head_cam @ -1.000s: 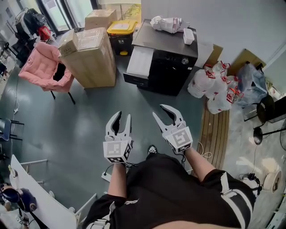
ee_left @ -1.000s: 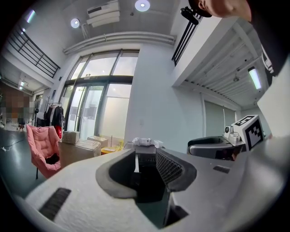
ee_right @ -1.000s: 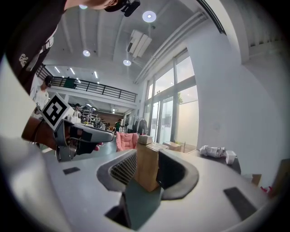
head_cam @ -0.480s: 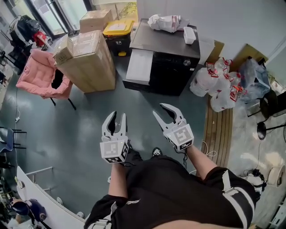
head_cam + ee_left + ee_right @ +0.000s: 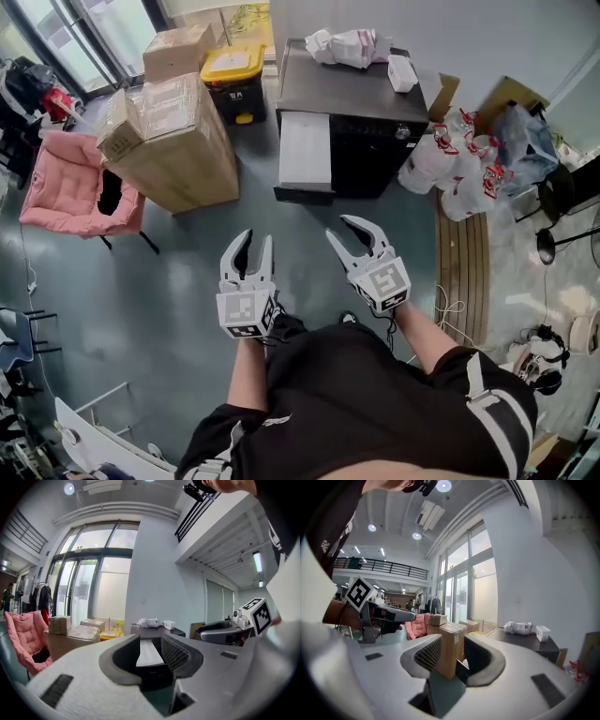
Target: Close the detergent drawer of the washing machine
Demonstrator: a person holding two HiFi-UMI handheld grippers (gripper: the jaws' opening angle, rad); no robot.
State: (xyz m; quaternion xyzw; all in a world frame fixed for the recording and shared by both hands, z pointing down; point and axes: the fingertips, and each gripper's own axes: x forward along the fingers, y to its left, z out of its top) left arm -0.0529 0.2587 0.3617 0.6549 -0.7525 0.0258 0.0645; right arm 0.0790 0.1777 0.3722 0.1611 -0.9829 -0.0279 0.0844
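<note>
Left tongs [image 5: 258, 244] and right tongs [image 5: 338, 226] both gape partly open, empty, near the person and well apart from the far washing machine [image 5: 370, 131], whose white drawer [image 5: 306, 150] is out.

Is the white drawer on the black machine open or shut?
Open. In the head view, the white drawer sticks far out from the front of the black washing machine.

The washing machine [image 5: 370, 141] is a black box that stands on the floor by the grey wall. Its white detergent drawer [image 5: 306, 150] seems pulled out flat from the front, at the left side.
</note>
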